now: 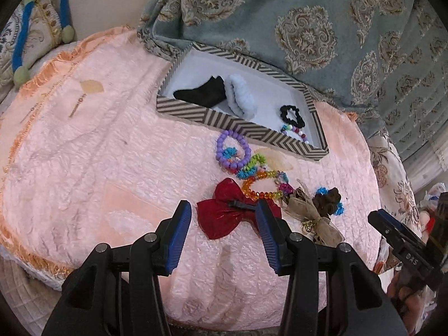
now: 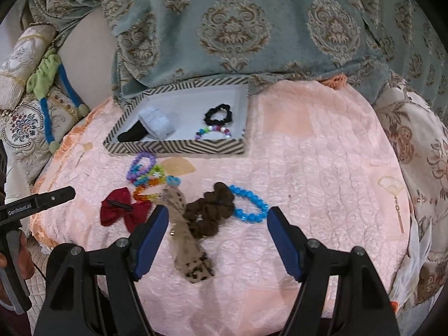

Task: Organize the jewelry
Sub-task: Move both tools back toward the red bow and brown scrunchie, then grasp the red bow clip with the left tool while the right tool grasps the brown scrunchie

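A chevron-striped box (image 1: 235,121) (image 2: 179,148) holds a black cloth piece, a white scrunchie (image 1: 240,95), a black scrunchie (image 2: 218,114) and a multicolour bead bracelet (image 2: 214,132). In front lie a purple bead bracelet (image 1: 231,149), a rainbow bead bracelet (image 1: 261,186), a red bow clip (image 1: 232,212) (image 2: 126,208), a tan bow (image 2: 186,240), a brown scrunchie (image 2: 210,212) and a blue bead bracelet (image 2: 249,204). My left gripper (image 1: 222,215) is open, its jaws on either side of the red bow. My right gripper (image 2: 218,219) is open over the brown scrunchie.
The items lie on a pink quilted cover (image 1: 112,168). A teal patterned sofa back (image 2: 238,28) rises behind the box. Embroidered cushions (image 2: 25,123) sit at left. The right gripper shows at the right edge of the left wrist view (image 1: 403,240).
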The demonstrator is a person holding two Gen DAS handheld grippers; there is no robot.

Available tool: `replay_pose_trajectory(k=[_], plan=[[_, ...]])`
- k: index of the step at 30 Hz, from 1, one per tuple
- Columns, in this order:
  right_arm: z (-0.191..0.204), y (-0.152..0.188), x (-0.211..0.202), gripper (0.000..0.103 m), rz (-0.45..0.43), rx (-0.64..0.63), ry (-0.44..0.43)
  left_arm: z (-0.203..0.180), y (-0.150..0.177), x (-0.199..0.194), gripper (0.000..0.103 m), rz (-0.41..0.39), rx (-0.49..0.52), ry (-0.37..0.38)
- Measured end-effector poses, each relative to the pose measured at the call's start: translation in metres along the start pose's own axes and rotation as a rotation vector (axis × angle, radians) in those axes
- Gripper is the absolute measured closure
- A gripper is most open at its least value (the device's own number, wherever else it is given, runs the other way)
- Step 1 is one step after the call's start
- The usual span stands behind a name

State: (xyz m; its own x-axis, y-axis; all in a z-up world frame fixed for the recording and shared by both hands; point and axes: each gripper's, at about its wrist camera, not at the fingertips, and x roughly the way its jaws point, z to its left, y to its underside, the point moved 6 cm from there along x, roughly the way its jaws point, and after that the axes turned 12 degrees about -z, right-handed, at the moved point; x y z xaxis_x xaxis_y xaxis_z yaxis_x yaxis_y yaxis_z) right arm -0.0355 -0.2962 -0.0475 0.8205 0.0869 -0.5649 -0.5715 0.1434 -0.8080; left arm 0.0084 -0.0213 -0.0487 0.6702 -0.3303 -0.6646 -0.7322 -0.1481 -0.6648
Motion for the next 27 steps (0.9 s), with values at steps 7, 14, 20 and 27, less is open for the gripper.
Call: replay_pose_trajectory(k=[7,14,20,27], plan=[[-0.034,0.017,0.020,0.027,0.055,0.056,0.033,0.007,0.007,0.021,0.068,0.071,-0.045,0.040],[-0.024,0.018,0.042,0.028,0.084,0.053,-0.031,0.013,0.010,0.041,0.062,0.125,-0.127,0.069],[-0.008,0.017,0.062,0.028,0.108,0.042,-0.065,0.008,0.009,0.056,0.056,0.139,-0.139,0.071],[-0.002,0.014,0.072,0.028,0.106,0.040,-0.079,0.001,0.006,0.058,0.056,0.130,-0.143,0.087]])
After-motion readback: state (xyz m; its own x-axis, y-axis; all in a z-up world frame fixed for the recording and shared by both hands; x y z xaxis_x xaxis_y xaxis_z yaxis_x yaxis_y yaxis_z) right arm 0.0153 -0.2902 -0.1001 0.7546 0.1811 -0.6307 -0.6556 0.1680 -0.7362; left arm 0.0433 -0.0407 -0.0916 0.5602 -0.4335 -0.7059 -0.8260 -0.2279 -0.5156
